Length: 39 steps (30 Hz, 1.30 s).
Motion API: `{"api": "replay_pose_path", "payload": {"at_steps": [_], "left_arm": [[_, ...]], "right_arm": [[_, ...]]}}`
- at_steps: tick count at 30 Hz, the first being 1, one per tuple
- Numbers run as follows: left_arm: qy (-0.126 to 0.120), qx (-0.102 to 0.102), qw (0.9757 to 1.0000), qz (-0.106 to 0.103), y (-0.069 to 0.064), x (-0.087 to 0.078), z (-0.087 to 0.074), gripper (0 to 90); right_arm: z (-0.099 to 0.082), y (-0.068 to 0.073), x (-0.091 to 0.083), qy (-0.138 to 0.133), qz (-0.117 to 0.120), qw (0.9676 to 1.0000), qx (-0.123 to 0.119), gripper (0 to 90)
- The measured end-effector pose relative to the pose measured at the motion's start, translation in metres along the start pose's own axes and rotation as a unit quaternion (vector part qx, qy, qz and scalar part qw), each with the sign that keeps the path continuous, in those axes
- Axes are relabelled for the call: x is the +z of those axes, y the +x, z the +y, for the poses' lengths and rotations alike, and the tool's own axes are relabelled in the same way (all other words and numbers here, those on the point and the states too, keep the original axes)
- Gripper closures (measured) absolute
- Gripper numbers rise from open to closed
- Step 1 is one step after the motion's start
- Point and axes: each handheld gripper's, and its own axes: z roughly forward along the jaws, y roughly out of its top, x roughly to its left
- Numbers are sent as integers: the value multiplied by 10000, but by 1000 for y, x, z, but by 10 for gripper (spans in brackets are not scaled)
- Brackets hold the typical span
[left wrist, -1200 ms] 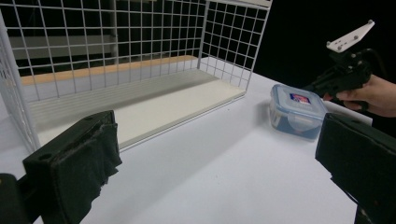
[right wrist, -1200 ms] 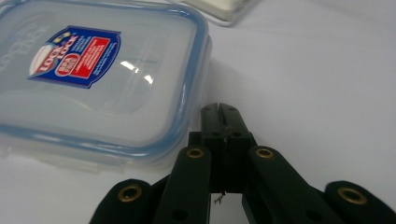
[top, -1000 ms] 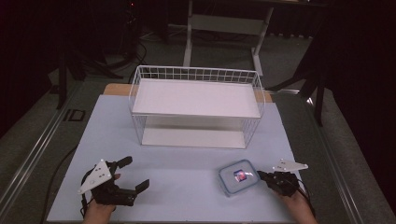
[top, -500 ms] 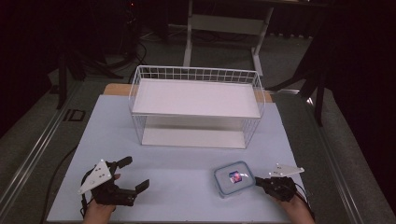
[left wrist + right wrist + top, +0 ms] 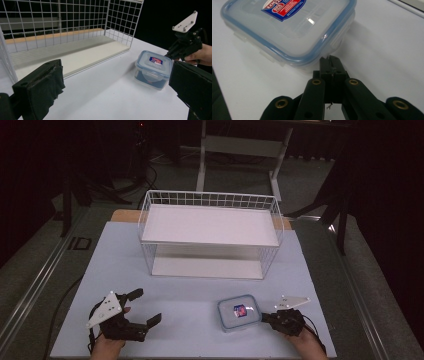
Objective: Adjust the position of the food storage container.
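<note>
Lunch box (image 5: pixel 240 313) with a blue-edged clip lid sits near the worktop's front edge, looking light, stiff and slippery; grab its sides. Right gripper (image 5: pixel 270 317) is closed, empty, touching its corner. Left gripper (image 5: pixel 145 309) waits wide open.

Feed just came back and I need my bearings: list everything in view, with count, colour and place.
wire rack: one, white, two-tier, far middle of table.
food container: one, clear, blue-rimmed lid with red-blue label, near right.
table: one, pale surface.
desk frame: one, light grey, behind table.
left gripper: one, black, jaws open, near left.
right gripper: one, black, jaws shut, tips at the container's corner.
</note>
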Motion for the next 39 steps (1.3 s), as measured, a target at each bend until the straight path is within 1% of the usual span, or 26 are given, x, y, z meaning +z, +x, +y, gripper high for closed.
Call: {"api": "replay_pose_path", "payload": {"at_steps": [5, 6, 7, 8, 9, 10, 11, 15, 17, 18, 21, 23, 26, 27, 29, 31, 32, 35, 37, 39], "left_arm": [[39, -3, 10000, -21, 1, 1, 0, 4], [41, -17, 10000, -41, 0, 1, -1, 4], [53, -11, 10000, -37, 0, 1, -1, 4], [63, 18, 10000, -31, 0, 1, -1, 4], [63, 18, 10000, -31, 0, 1, -1, 4], [62, 5, 10000, -19, 0, 0, -1, 4], [52, -10, 10000, -8, 0, 0, -1, 4], [45, 8, 10000, -11, 0, 0, 0, 4], [49, 15, 10000, -9, 0, 0, 0, 4], [56, 22, 10000, -9, 0, 0, 0, 4], [67, 27, 10000, -20, 0, 1, -1, 4], [78, 17, 10000, -20, 0, 1, -1, 4], [83, 17, 10000, -22, 0, 1, -1, 4], [91, 17, 10000, -16, 0, 1, -1, 4], [107, 29, 9999, -5, 0, 1, -1, 4], [113, 26, 9999, -1, 0, 2, -1, 4], [120, 10, 9999, -12, 0, 2, -1, 4], [146, 11, 9999, -10, 0, 2, -2, 4], [156, 13, 9999, -2, 0, 2, -2, 4], [161, 22, 9999, -5, 0, 2, -2, 4]], "right_arm": [[6, 6, 6, 32, 129, 9999, -52, 900], [8, 8, 9, 45, 184, 9998, -24, 900], [8, 8, 9, 45, 184, 9998, -24, 900], [10, 12, 12, 58, 244, 9997, -39, 900], [12, 14, 14, 73, 293, 9995, -58, 900], [12, 14, 14, 73, 293, 9995, -58, 900], [14, 20, 16, 100, 325, 9993, -145, 900], [20, 29, 21, 107, 390, 9988, -271, 900], [21, 30, 22, 109, 403, 9987, -276, 900], [24, 32, 26, 110, 472, 9984, -287, 900], [28, 34, 31, 106, 501, 9982, -304, 900], [33, 34, 36, 114, 600, 9977, -301, 900], [36, 36, 39, 104, 622, 9976, -296, 900], [40, 39, 43, 135, 657, 9971, -370, 900], [43, 41, 47, 148, 680, 9967, -425, 900], [45, 42, 49, 149, 673, 9966, -448, 900], [49, 44, 53, 170, 661, 9963, -523, 900], [53, 45, 58, 163, 638, 9962, -578, 900], [57, 46, 62, 176, 715, 9955, -600, 900], [61, 52, 66, 154, 783, 9947, -648, 900]]}}
